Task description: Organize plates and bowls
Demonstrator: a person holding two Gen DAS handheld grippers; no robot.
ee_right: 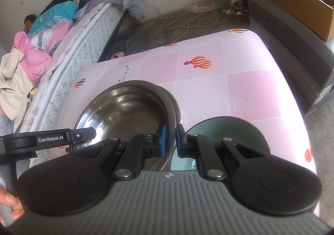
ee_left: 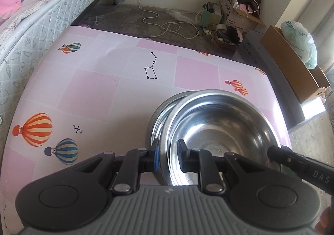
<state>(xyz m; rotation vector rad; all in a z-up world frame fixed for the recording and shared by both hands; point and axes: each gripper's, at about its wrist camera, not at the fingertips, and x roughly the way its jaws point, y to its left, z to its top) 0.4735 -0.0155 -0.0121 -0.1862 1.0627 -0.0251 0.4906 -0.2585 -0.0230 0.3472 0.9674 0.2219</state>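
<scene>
A steel bowl (ee_left: 225, 130) sits nested in a second steel bowl (ee_left: 160, 113) on the pink table (ee_left: 100, 88). My left gripper (ee_left: 168, 155) is shut on the left rims of the stack. My right gripper (ee_right: 171, 141) is shut on the right rims of the same steel bowls (ee_right: 129, 109). The right gripper's finger (ee_left: 292, 161) shows in the left wrist view, and the left gripper's finger (ee_right: 62, 136) in the right wrist view. A green bowl (ee_right: 225, 130) sits on the table just right of the right gripper.
A bed (ee_left: 41, 5) with a person lying on it (ee_right: 29, 24) runs along the table's left side. Cardboard boxes (ee_left: 292, 57) and clutter stand beyond the table's far right corner. A white cable (ee_left: 162, 24) lies on the floor.
</scene>
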